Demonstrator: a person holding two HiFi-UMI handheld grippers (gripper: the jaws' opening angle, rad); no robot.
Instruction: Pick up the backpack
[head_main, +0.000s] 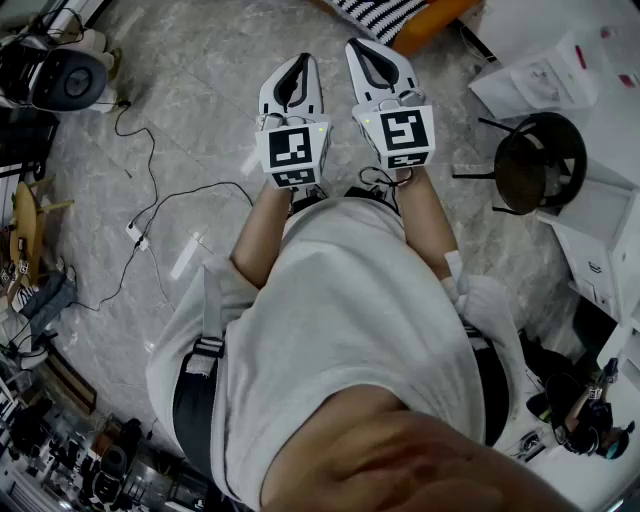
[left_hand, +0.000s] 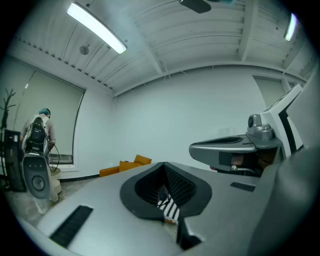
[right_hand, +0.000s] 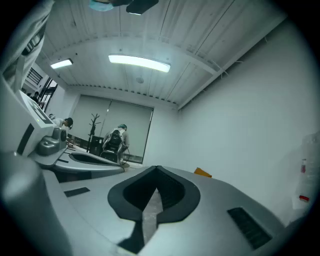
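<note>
A person in a white shirt (head_main: 340, 330) is pictured from above on a grey marbled floor (head_main: 200, 100), across which a black cable (head_main: 150, 200) is trailed at left. Two tools are held level and side by side ahead of the body. The left hand-held gripper (head_main: 302, 60) and the right hand-held gripper (head_main: 360, 44) are both seen with jaws pressed together and nothing gripped. Just beyond their tips, a black-and-white striped item (head_main: 380, 13) is seen lying on an orange seat (head_main: 435, 22) at the head view's top edge. Whether it is the backpack cannot be told.
</note>
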